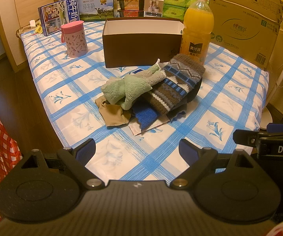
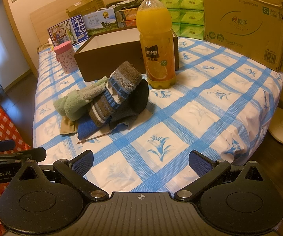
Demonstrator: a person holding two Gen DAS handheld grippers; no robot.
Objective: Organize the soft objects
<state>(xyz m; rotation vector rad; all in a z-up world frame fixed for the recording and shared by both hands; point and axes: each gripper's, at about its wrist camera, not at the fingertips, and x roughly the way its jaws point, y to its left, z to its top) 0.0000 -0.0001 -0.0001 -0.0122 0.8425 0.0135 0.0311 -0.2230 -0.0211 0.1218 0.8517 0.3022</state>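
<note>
**Both grippers open, soft pile untouched mid-table**

Left gripper [image 1: 137,151] sits at bottom centre of the left wrist view, jaws spread wide, nothing between them. Right gripper [image 2: 141,162] at bottom centre of its own view, also wide open and empty. Both hover over the near edge of the blue-checked tablecloth [image 1: 230,98], well short of the pile.

Pile of soft items lies mid-frame: green fleece cloth [image 1: 129,87] on top left, patterned knit sock [image 1: 178,82] draped on the right, blue fuzzy piece [image 1: 146,117] and tan fabric [image 1: 113,113] underneath at the near side.

Open brown box [image 1: 141,45] stands just behind the pile. Orange juice bottle [image 1: 197,27] right of the box, touching or just beside it. Pink cup [image 1: 74,38] in upper left. Large cardboard carton [image 1: 245,23] upper right.
</note>
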